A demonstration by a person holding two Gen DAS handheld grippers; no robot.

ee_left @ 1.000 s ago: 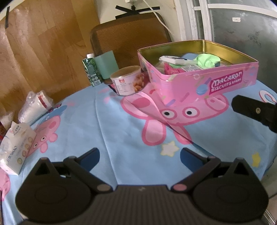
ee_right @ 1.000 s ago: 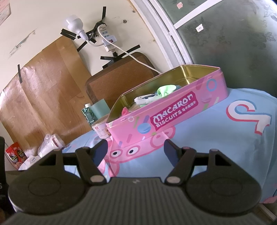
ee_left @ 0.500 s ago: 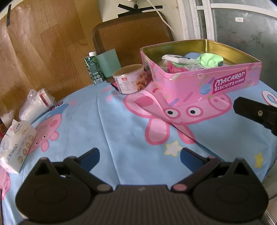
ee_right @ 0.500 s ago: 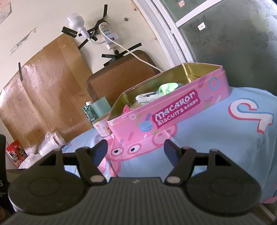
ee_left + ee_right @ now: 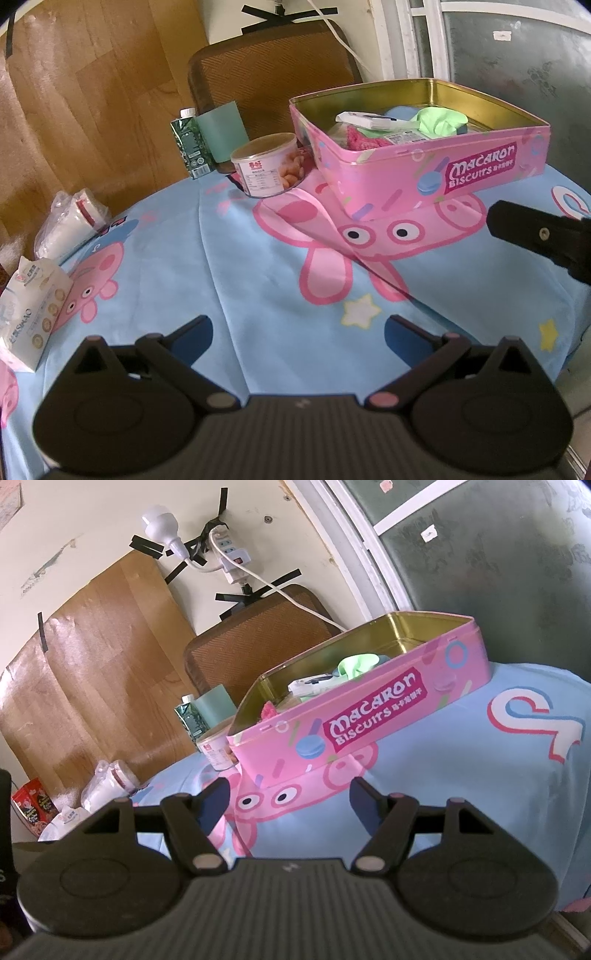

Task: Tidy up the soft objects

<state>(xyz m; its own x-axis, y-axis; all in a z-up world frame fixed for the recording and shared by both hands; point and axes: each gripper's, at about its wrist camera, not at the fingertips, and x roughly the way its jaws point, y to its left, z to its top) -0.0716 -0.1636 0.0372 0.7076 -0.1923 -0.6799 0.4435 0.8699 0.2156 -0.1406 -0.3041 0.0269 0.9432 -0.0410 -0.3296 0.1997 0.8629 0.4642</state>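
An open pink Macaron Biscuits tin [image 5: 480,173] stands at the far right of the blue cartoon tablecloth [image 5: 258,288]; it also shows in the right wrist view [image 5: 369,731]. Inside lie a green soft cloth [image 5: 441,122], a pink knitted piece [image 5: 364,138] and a white packet [image 5: 365,120]. My left gripper [image 5: 298,330] is open and empty, low over the near cloth. My right gripper [image 5: 290,797] is open and empty, in front of the tin; one of its fingers [image 5: 535,236] shows at the right edge of the left wrist view.
A snack can [image 5: 267,164], a green carton [image 5: 192,144] and a teal cup [image 5: 221,134] stand left of the tin. A plastic bag [image 5: 70,225] and a white tissue pack [image 5: 31,314] lie at the left. A brown chair [image 5: 273,81] stands behind the table.
Both views have shifted slightly; the tin sits a little further right and higher in the left wrist view. Both grippers stay open and empty.
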